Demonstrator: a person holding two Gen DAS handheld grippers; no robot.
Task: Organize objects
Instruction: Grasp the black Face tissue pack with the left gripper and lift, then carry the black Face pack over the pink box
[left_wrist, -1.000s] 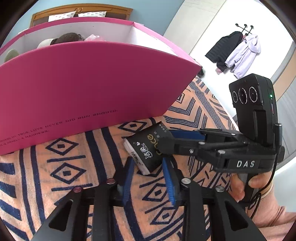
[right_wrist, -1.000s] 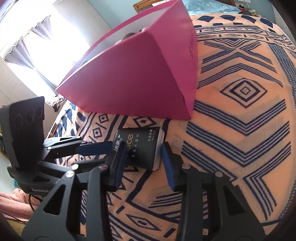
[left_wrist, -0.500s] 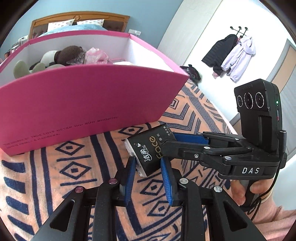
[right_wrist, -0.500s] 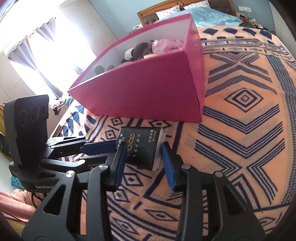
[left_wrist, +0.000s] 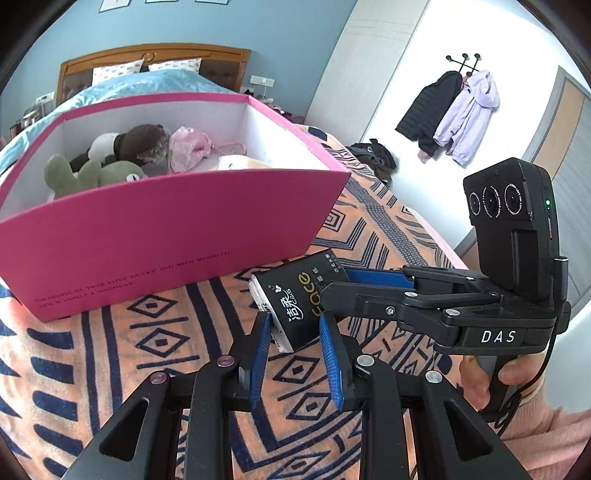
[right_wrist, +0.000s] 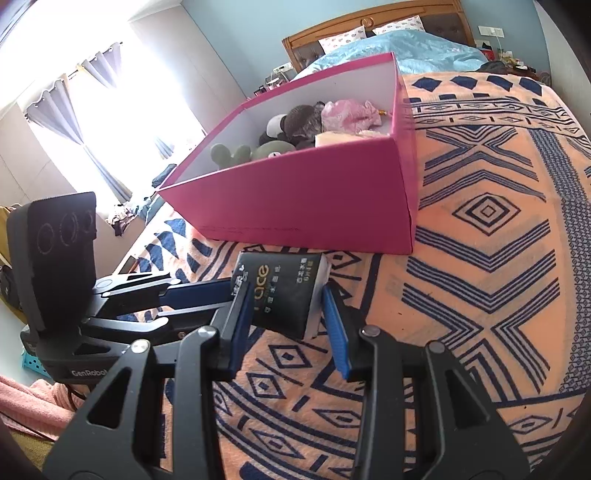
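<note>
Both tools pinch one black tissue pack (left_wrist: 295, 301), the left tool (left_wrist: 295, 352) at its near end and the right tool (right_wrist: 291, 314) crosswise, held above the bed's blanket (right_wrist: 480, 258) just short of the pink box (left_wrist: 177, 236) ahead.

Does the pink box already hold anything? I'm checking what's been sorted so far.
Yes, the left wrist view shows the pink box already holding plush toys and a pink bag.
</note>
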